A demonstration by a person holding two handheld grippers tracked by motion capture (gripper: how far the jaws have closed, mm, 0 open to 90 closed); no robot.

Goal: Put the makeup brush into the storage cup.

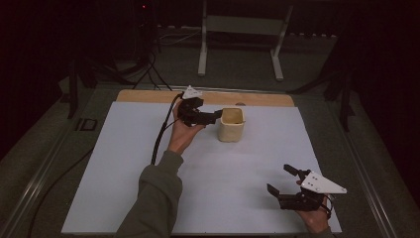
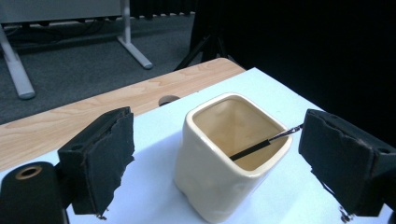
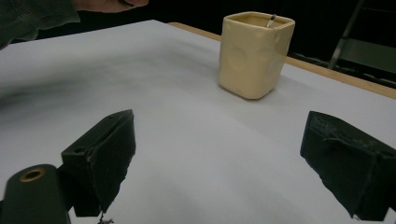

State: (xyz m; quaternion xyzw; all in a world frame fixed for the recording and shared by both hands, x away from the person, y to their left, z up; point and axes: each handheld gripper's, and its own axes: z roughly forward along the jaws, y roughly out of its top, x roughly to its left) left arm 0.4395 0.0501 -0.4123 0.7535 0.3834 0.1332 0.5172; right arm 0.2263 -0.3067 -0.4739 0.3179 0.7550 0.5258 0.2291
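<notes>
A cream, square-mouthed ceramic cup [image 1: 232,124] stands upright at the back middle of the white sheet. A thin black stick with a metal tip [image 2: 261,145] leans inside it, and its tip [image 3: 271,19] peeks over the rim. My left gripper [image 1: 217,116] is open at the cup's left side; in the left gripper view its pads [image 2: 100,161] stand wide on either side of the cup [image 2: 229,158] without touching it. My right gripper [image 1: 279,178] is open near the front right of the sheet, nothing between its pads [image 3: 105,156], the cup [image 3: 254,53] well ahead.
The white sheet [image 1: 148,148] covers a wooden table, whose bare strip [image 1: 148,95] with a small hole [image 1: 240,104] runs along the back. A black cable [image 1: 161,134] trails from the left gripper. On the floor beyond are a metal frame [image 1: 242,39] and dark stands.
</notes>
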